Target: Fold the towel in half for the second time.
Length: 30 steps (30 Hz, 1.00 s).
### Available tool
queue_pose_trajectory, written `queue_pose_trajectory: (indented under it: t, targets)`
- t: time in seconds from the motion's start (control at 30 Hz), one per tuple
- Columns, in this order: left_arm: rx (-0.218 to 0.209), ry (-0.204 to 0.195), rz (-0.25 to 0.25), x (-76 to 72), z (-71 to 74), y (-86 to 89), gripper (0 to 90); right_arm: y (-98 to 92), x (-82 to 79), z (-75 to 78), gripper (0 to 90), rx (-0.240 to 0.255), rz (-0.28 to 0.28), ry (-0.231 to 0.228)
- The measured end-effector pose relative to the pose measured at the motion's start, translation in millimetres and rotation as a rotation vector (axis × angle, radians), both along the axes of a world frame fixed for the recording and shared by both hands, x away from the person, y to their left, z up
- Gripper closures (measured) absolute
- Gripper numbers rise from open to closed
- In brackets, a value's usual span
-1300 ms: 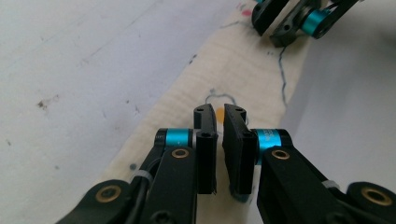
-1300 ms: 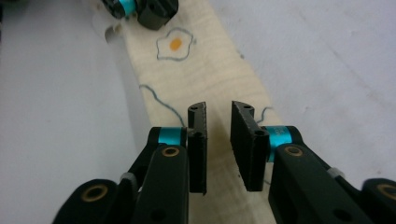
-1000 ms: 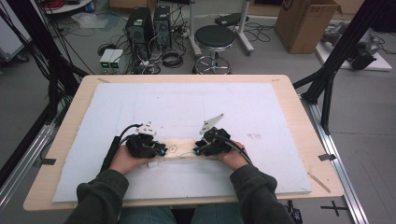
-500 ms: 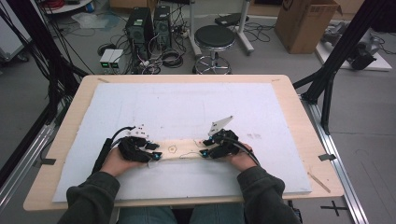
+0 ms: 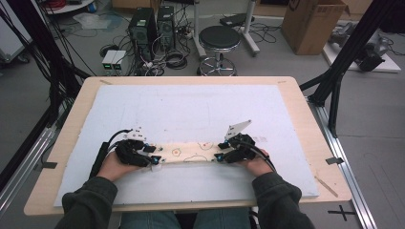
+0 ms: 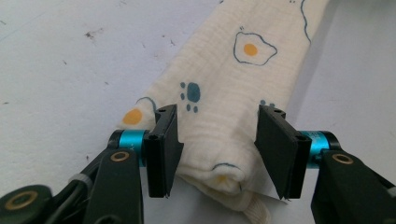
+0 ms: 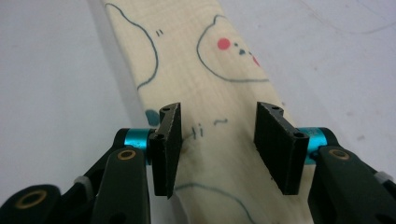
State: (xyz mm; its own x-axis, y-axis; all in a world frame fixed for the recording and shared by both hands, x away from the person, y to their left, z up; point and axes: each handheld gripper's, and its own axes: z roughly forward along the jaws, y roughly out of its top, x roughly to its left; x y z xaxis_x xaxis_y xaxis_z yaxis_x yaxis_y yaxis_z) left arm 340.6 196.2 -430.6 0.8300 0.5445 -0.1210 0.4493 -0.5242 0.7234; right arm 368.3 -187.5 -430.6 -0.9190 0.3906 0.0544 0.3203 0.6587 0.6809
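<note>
Overhead, I count one table [image 5: 305, 102], one white mat [image 5: 200, 109] covering most of it, one folded cloth [image 5: 191, 151], and two grippers, one in each of my hands.

At the left, my left gripper [image 5: 154, 160] sits at the left end of the cloth. Its jaws stand apart and have just been opening; in the left gripper view [image 6: 217, 154] the rolled cloth end [image 6: 219, 116] lies between the pads without either pad pressing on it.

The cloth is a long cream strip lying flat across the near middle of the mat, between the two grippers. I count one fried-egg print and one blue paw print in the left gripper view.

At the right, my right gripper [image 5: 218, 157] sits at the other end of the cloth. Its jaws also stand apart and have just been opening; in the right gripper view [image 7: 217, 149] the flat cloth [image 7: 205, 79] runs under and between the pads, with gaps at both sides.

Compared with a second ago, my hands are farther apart and the cloth strip between them shows longer.

My hands cover the cloth's ends from above. The prints are too small to read there, and both gripper views cut off the cloth's far length.
</note>
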Motion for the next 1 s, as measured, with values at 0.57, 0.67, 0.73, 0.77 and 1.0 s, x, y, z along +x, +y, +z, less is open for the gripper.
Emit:
queue_pose_trajectory:
  t: [0.57, 0.67, 0.73, 0.77, 1.0]
  targets:
    - [-0.013, -0.025, 0.015, -5.4, -3.6, 1.2, 49.3, -30.7, -12.2, -4.2, 50.2, 0.027, -0.049, -0.027]
    - [-0.014, -0.033, 0.018, -6.7, -3.8, 1.3, 49.2, -30.1, -11.9, -4.8, 50.1, 0.028, -0.049, -0.035]
    - [-0.019, -0.027, 0.023, -7.8, -1.8, 1.1, 48.6, -30.8, -12.0, -3.9, 48.9, 0.037, -0.059, -0.027]
    - [-0.017, -0.03, 0.019, -8.0, 0.0, 1.3, 47.6, -31.2, -12.2, -2.8, 47.6, 0.046, -0.061, -0.023]
    - [-0.088, -0.051, 0.053, -5.3, 16.5, 11.8, 45.9, -37.8, -6.8, 14.7, 42.6, 0.116, -0.085, -0.032]
